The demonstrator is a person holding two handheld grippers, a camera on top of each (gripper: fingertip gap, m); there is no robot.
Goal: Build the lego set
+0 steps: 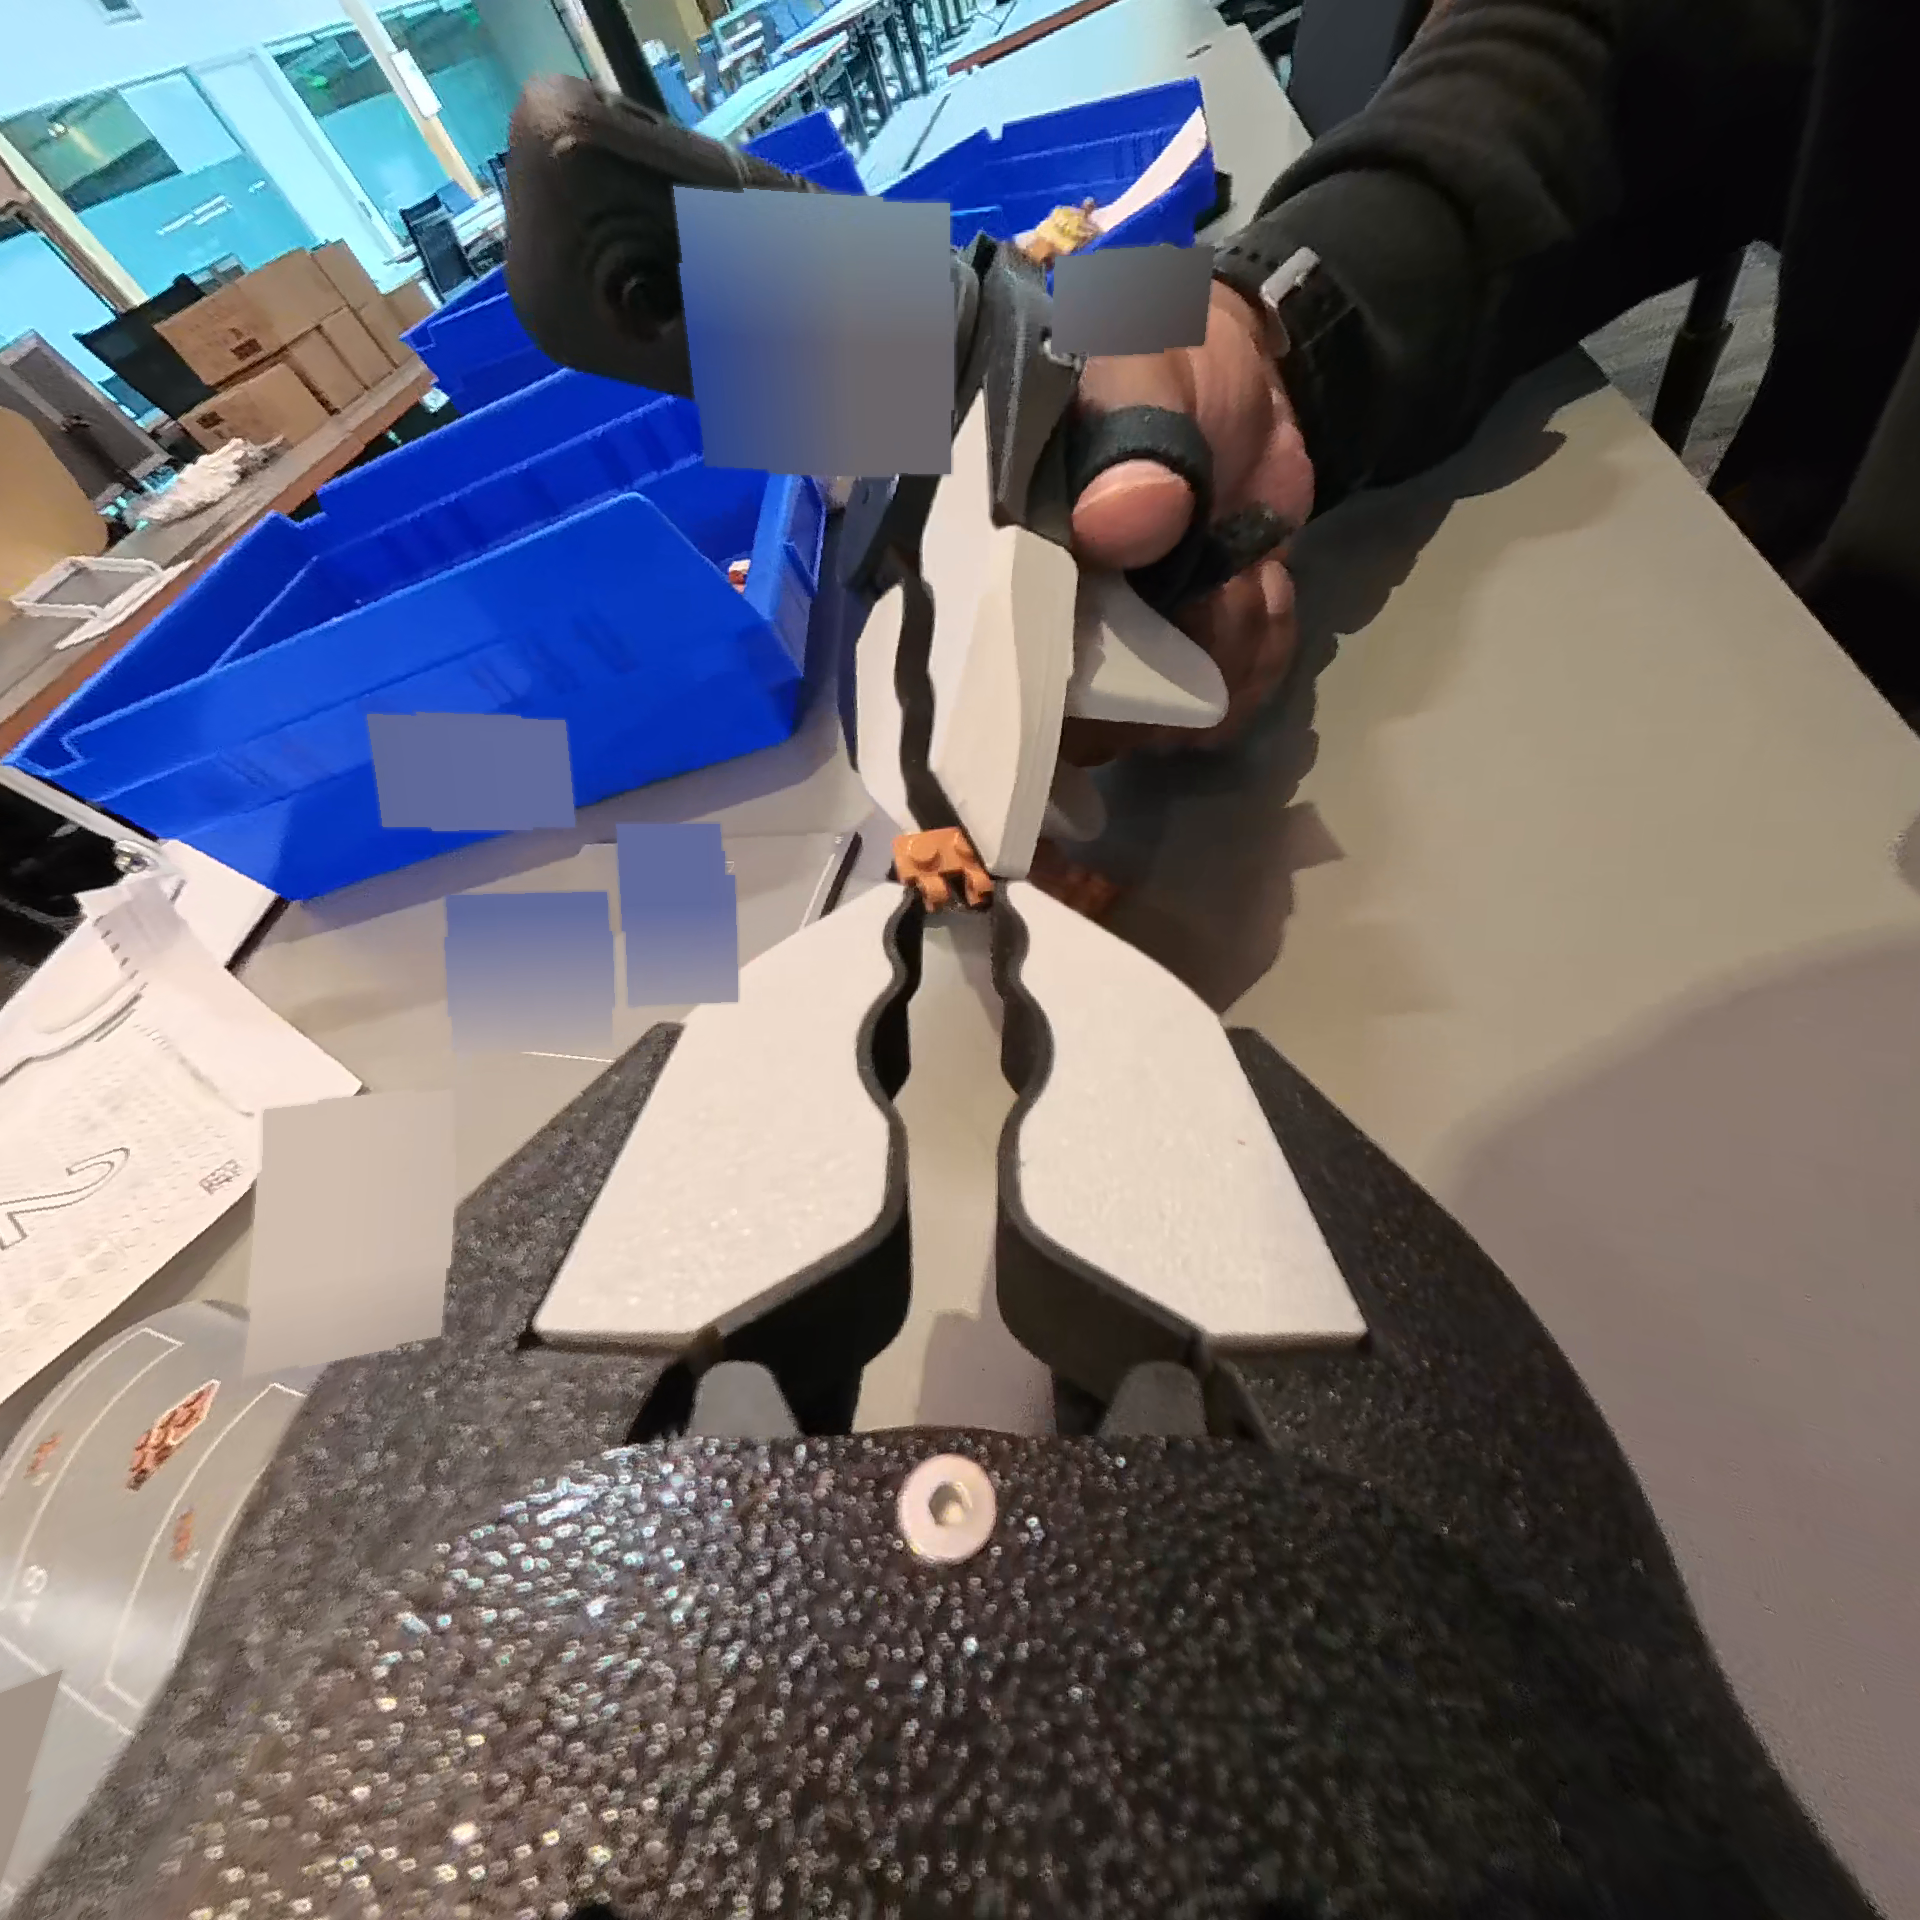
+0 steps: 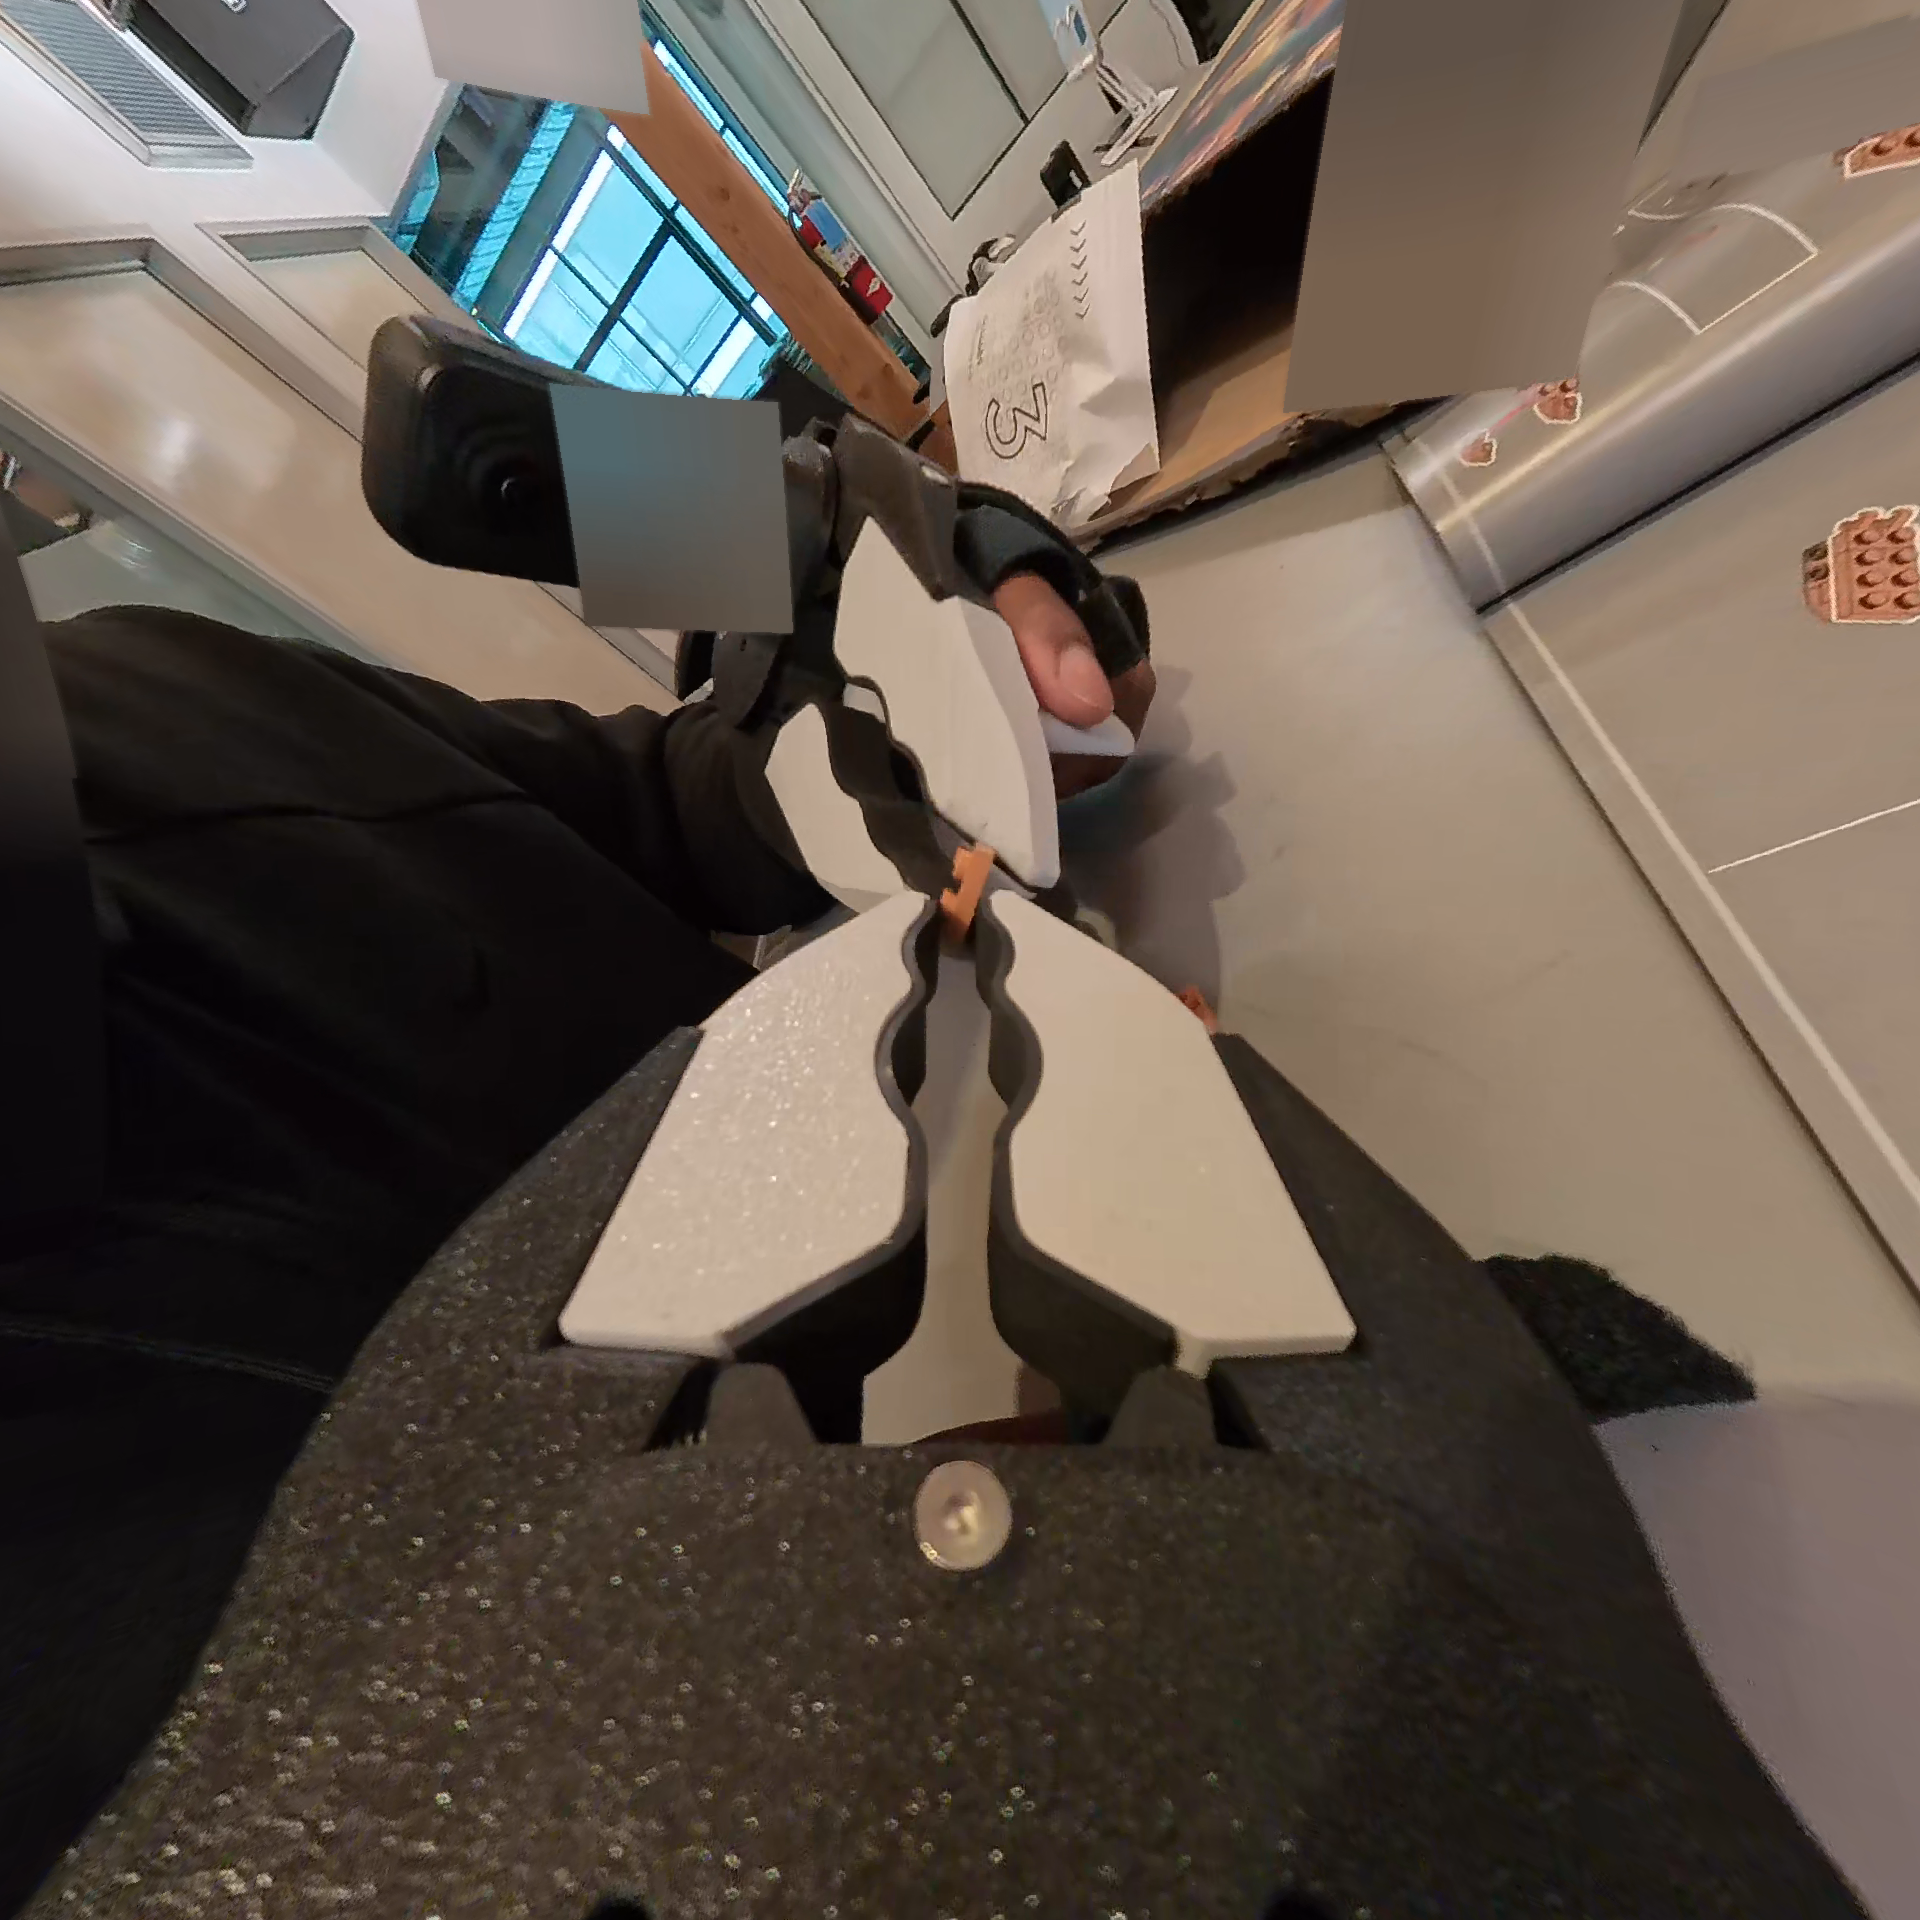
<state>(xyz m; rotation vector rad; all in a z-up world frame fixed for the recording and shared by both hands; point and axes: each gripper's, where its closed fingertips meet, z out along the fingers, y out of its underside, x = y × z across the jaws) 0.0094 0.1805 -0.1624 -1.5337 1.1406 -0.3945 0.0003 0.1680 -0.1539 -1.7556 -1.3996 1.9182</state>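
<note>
A small orange brick piece with clips (image 1: 938, 871) hangs above the grey table (image 1: 1558, 831), where the two grippers meet tip to tip. My left gripper (image 1: 951, 909) reaches up from below, and its two fingertips close on the piece from either side. My right gripper (image 1: 961, 831) comes down from above, held by a gloved hand (image 1: 1174, 499), and pinches the same piece. In the right wrist view the piece (image 2: 966, 891) sits edge-on between my right gripper's tips (image 2: 956, 920). The left gripper (image 2: 977, 868) grips its far end.
Blue bins (image 1: 499, 644) stand at the left on the table. Printed paper sheets (image 1: 104, 1122) and a grey instruction booklet (image 2: 1766, 520) lie near them. A small brown brick (image 1: 1086, 888) lies on the table under the grippers. A white paper bag (image 2: 1060, 364) stands farther off. Left and right tips are no more than a few centimetres apart.
</note>
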